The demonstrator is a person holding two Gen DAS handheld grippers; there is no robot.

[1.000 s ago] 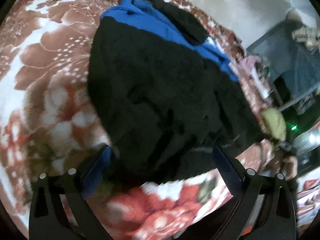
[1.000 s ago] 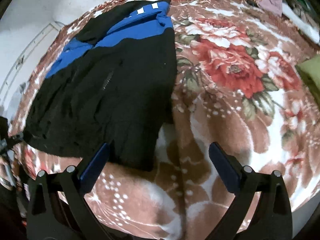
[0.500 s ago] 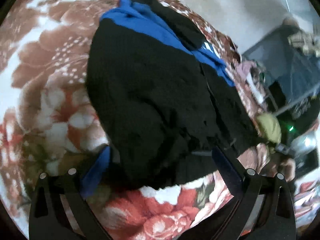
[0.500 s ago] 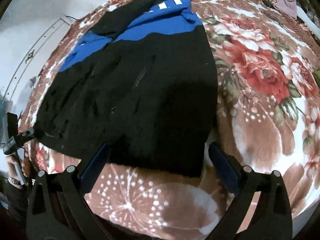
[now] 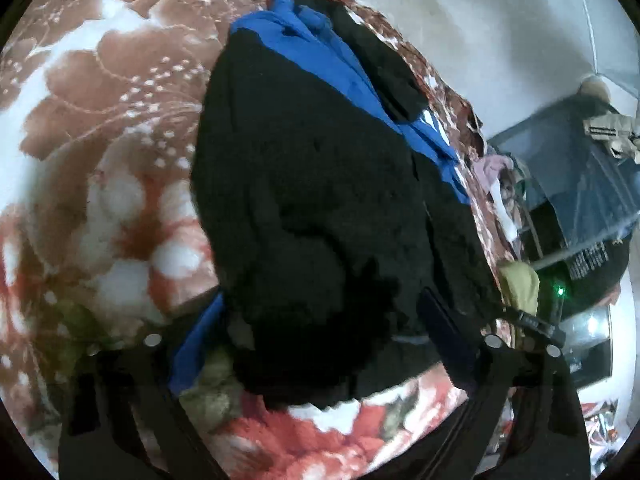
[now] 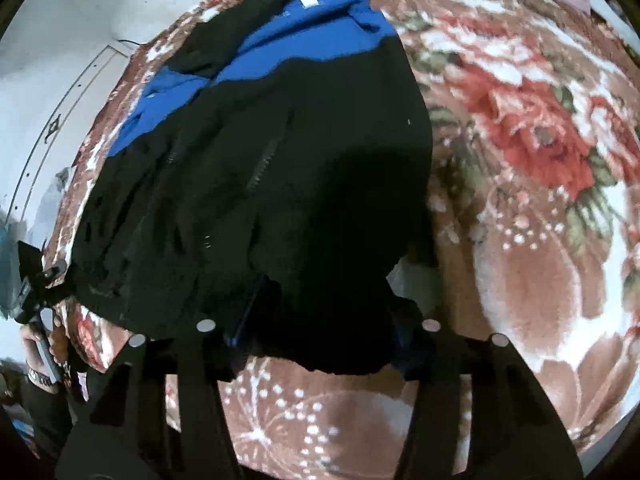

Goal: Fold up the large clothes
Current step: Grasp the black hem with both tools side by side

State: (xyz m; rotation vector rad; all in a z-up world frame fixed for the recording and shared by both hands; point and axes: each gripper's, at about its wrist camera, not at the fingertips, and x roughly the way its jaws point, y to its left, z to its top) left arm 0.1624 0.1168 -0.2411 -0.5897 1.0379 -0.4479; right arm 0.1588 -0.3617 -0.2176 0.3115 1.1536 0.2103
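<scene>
No text can be read; white lettering on a dark panel (image 5: 592, 258) is too blurred

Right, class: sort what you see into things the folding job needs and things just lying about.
Job: black and blue jacket; left gripper; right gripper; floral plush blanket beneath.

Lying about: olive-green cloth; pink garment; dark cabinet.

Floral blanket (image 6: 540, 152) covers surface, perhaps bed; black-and-blue jacket (image 6: 280, 152) lies spread flat on it.
</scene>
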